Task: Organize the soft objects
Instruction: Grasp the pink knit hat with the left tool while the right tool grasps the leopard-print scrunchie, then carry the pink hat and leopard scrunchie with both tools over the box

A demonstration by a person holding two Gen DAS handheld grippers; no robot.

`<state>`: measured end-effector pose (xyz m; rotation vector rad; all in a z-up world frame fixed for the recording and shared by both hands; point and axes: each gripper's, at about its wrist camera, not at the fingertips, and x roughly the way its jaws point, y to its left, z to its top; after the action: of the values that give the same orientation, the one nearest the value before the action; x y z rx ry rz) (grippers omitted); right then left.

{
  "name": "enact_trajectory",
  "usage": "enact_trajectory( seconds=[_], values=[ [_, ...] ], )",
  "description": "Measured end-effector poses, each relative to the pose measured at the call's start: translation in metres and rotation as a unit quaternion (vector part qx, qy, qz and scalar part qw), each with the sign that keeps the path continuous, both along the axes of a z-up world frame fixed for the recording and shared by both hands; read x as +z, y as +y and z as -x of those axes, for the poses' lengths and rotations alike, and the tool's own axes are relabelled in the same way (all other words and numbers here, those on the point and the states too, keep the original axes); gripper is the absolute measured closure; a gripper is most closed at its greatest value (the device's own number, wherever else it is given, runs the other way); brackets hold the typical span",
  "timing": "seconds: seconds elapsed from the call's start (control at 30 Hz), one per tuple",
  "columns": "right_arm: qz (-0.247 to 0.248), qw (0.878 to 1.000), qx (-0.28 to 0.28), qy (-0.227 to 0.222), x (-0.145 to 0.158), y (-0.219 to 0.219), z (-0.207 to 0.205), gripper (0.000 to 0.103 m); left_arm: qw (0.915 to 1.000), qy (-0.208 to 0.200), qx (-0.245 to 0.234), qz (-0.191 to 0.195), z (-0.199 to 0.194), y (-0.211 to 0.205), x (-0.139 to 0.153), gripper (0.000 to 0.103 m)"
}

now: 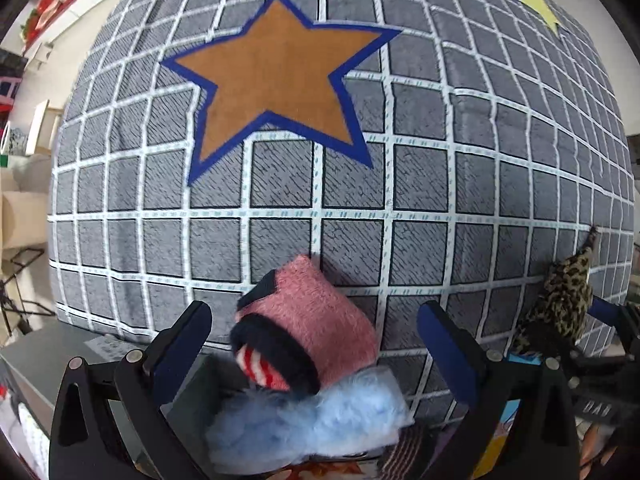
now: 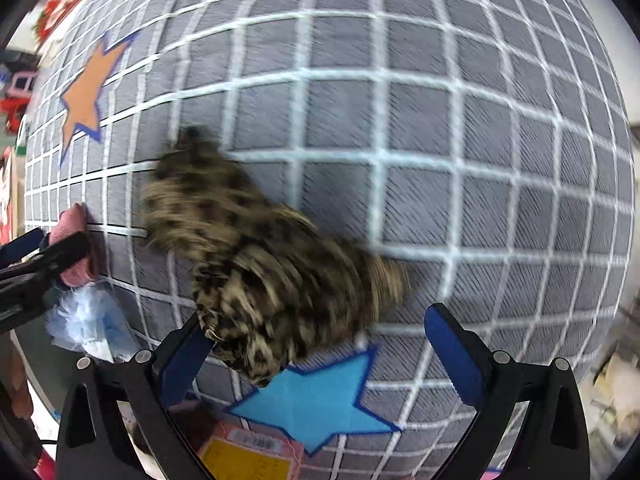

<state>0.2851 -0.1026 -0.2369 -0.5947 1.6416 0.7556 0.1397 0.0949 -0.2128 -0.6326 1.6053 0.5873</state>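
Left gripper [image 1: 316, 344]: its jaws stand wide apart; the blue pads [image 1: 184, 344] touch nothing, and a pink sock lies in the gap between them.
Right gripper [image 2: 320, 344]: its jaws also stand wide; a leopard-print cloth lies just ahead of the left pad [image 2: 182, 360], and whether it touches that pad cannot be told through the blur.
Pink sock [image 1: 316, 320]: a fuzzy rolled bundle with a dark navy cuff and a red-and-white striped part showing inside; it rests on the mat and leans on a blue fluffy piece below it.
Blue fluffy piece [image 1: 320, 420]: pale blue, long-haired, at the mat's near edge, touching the pink sock.
Leopard-print cloth [image 2: 256, 256]: brown with dark spots, smeared by motion, lying on the mat between the pink sock and the blue star.
Mat [image 1: 480, 184]: grey squares with white grid lines; tiny marks are printed along the white lines, too small to read.
Stars: an orange star [image 1: 276, 76] with a blue border, a yellow star [image 1: 538, 4] at the far corner, a blue star [image 2: 316, 400] near the right gripper.
Package [image 2: 248, 452]: pink and yellow, with a barcode strip; its lettering is unreadable.
Writing: dark lettering low at the right of the left wrist view, too distorted to read.
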Motion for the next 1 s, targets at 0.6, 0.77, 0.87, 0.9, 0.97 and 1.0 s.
enact_trajectory(
  seconds=[0.6, 0.77, 0.87, 0.9, 0.97, 1.0],
  values=[
    [0.013, 0.996, 0.045, -0.07, -0.005, 0.024, 0.027, 0.0, 0.9988, 0.009, 0.041, 0.027, 0.017, 0.009, -0.033, 0.0],
    [0.027, 0.997, 0.05, -0.049, -0.005, 0.028, 0.023, 0.009, 0.9986, 0.003, 0.048, 0.021, 0.001, 0.011, -0.035, 0.004],
    [0.018, 0.996, 0.062, -0.064, 0.008, 0.029, 0.029, 0.053, 0.9994, -0.013, 0.033, 0.004, 0.004, 0.004, -0.024, 0.025],
    [0.014, 0.995, 0.071, -0.067, 0.013, 0.03, 0.033, 0.063, 0.9996, -0.021, 0.021, -0.004, 0.003, 0.002, -0.019, 0.045],
    [0.003, 0.996, 0.074, -0.055, 0.018, 0.031, 0.037, 0.067, 0.9995, -0.032, 0.006, -0.005, 0.004, 0.0, -0.01, 0.067],
    [-0.004, 0.997, 0.067, -0.046, 0.021, 0.031, 0.038, 0.067, 0.9991, -0.042, 0.008, -0.005, 0.006, -0.001, -0.004, 0.073]
  ],
)
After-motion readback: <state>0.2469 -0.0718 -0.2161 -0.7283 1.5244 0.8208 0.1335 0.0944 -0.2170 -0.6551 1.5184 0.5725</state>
